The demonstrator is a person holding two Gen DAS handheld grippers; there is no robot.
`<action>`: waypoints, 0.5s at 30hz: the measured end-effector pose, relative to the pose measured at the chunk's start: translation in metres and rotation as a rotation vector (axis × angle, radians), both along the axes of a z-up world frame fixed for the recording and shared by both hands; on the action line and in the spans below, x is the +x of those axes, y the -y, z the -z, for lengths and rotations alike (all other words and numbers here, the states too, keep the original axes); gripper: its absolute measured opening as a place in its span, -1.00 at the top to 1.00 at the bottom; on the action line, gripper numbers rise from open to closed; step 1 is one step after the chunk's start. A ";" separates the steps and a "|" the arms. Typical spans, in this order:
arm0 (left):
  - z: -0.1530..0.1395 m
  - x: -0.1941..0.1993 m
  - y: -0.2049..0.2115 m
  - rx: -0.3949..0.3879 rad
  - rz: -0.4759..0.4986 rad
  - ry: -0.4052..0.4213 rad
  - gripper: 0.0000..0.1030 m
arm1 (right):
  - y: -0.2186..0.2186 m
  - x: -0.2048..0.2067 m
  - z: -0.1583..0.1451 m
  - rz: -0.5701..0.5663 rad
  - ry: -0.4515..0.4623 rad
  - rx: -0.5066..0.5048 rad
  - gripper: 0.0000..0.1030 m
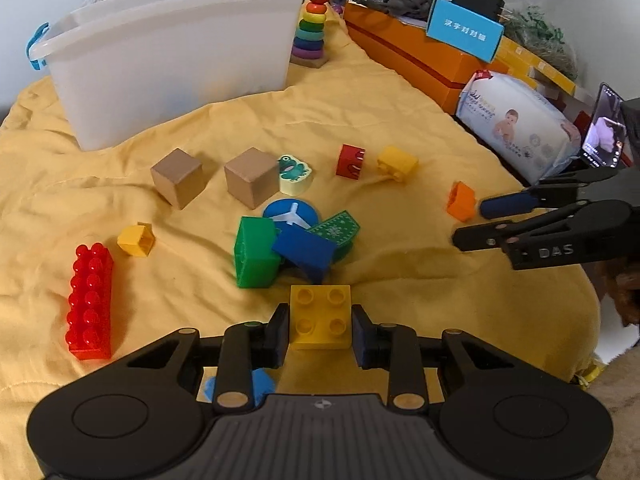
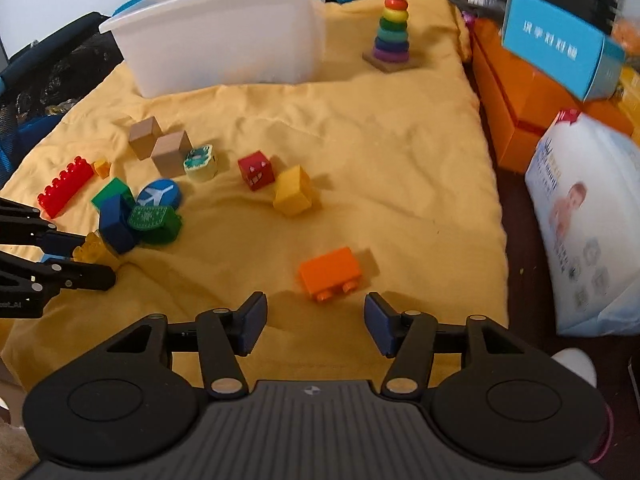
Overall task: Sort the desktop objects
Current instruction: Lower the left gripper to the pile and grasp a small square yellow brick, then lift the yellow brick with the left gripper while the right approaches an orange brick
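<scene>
The left gripper [image 1: 320, 330] is closing on the yellow four-stud brick [image 1: 320, 316] at the near edge of the yellow cloth [image 1: 400, 120]. Its pads are standing against the brick's two side walls, and the brick is sitting square between them with its studs facing up. The contact looks complete, so this is being treated as a grasp on the brick. Before lifting, the grip should be confirmed as even — a plastic brick held off-centre is likely to pivot out of the pads.

The right gripper [image 2: 316, 322] is hovering with its jaws released and nothing between them. The orange brick [image 2: 330, 274] is lying on its side just ahead of the fingertips, studs pointing toward the camera. For this pick, the jaws should be straddling the brick's flat long faces, not its studded face, and descending until the pads are level with its middle.

Further out, a heap is sitting mid-cloth: a green brick [image 1: 256, 254], a blue brick [image 1: 306, 250], a blue aeroplane disc [image 1: 292, 216] and a green patterned block [image 1: 336, 228]. The lift path should be rising clear of this heap.

At the far left corner the white storage bin [image 1: 176, 52] is standing — probably the destination. The carried brick should be clearing the bin's rim before release.
</scene>
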State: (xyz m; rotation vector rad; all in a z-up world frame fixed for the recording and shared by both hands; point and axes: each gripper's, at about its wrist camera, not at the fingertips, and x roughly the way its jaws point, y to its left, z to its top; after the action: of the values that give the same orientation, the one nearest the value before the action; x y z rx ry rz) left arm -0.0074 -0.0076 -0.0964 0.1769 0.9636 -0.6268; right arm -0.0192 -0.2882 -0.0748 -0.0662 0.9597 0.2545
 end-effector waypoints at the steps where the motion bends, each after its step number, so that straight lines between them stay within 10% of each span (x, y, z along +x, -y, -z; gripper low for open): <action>1: -0.002 -0.001 0.000 -0.005 0.004 -0.003 0.33 | -0.001 0.000 0.001 -0.008 0.004 -0.002 -0.13; 5: -0.009 -0.010 0.001 -0.044 0.025 -0.011 0.33 | -0.007 0.001 0.000 -0.054 0.008 -0.005 -0.02; 10: -0.006 -0.015 0.001 -0.042 0.022 -0.031 0.33 | -0.023 -0.002 -0.003 -0.167 0.011 0.000 0.58; 15: -0.002 -0.013 -0.003 -0.048 -0.008 -0.048 0.33 | -0.042 -0.011 -0.006 -0.278 0.013 0.027 0.60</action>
State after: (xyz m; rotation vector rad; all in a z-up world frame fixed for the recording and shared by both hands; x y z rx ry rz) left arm -0.0200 -0.0044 -0.0944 0.1163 0.9942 -0.6488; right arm -0.0298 -0.2463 -0.0692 -0.1764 0.9326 0.5223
